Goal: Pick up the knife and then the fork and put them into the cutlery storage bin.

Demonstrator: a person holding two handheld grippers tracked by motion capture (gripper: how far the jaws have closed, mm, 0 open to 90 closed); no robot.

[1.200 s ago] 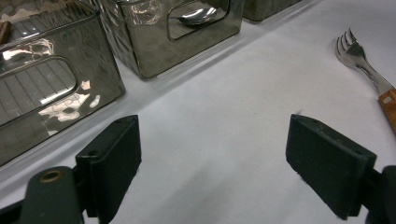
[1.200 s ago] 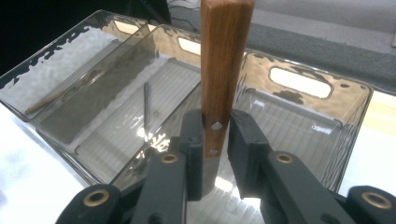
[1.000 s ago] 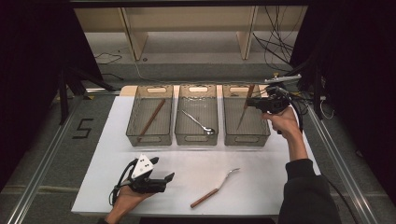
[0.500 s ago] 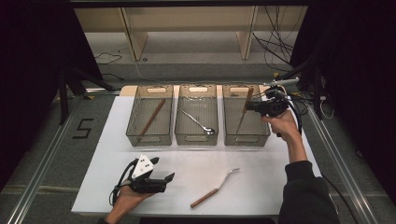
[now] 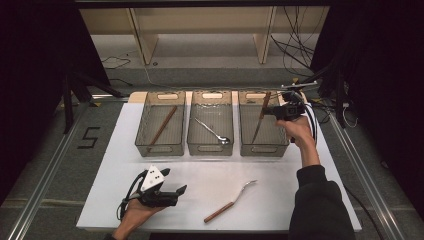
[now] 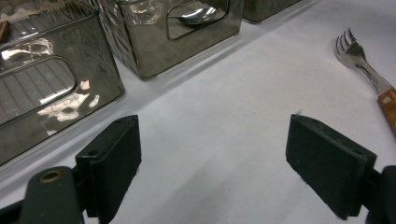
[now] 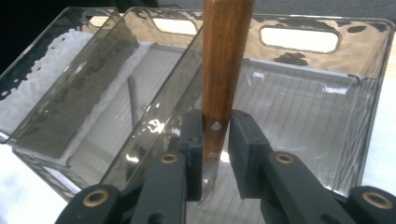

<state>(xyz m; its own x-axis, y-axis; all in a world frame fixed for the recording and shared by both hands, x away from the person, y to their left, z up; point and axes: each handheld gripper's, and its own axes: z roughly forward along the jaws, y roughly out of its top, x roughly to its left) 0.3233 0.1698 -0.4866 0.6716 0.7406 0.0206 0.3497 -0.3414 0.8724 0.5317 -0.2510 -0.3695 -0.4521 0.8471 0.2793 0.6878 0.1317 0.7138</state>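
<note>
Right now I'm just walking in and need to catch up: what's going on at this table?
A person is sorting cutlery into three clear plastic bins. The right gripper is clamped on a wooden-handled knife, blade down, over the right-hand bin. The left gripper rests open on the white tabletop. A wooden-handled fork lies loose on it. The middle bin holds a metal spoon, and the left-hand bin holds a brown stick-like utensil.

The only sign that can be read is a large dark number "5" [image 5: 90, 137], marked on the grey floor to the left of the white table [image 5: 125, 150]. No other text or brand is readable.
</note>
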